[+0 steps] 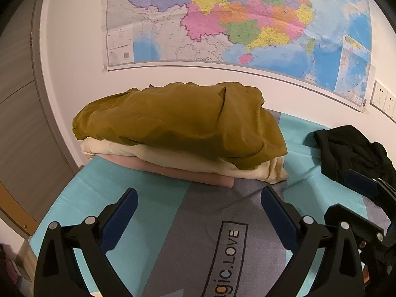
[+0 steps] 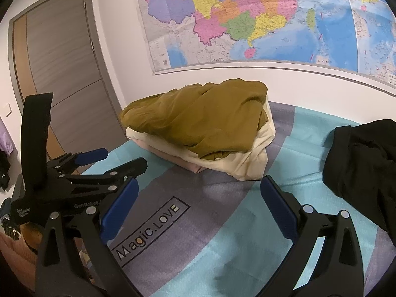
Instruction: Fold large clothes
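Note:
A stack of folded clothes lies against the wall on the bed: an olive-brown garment on top, a cream one under it, a pink one at the bottom. A crumpled black garment lies to the right. My left gripper hovers open over the bedsheet in front of the stack, holding nothing. My right gripper is open too, empty, between the stack and the black garment. The left gripper also shows at the left of the right wrist view.
The bedsheet is teal and grey with a "Magic.LOVE" label. A large map hangs on the white wall behind. A grey door stands left of the bed. Wall sockets sit at the right.

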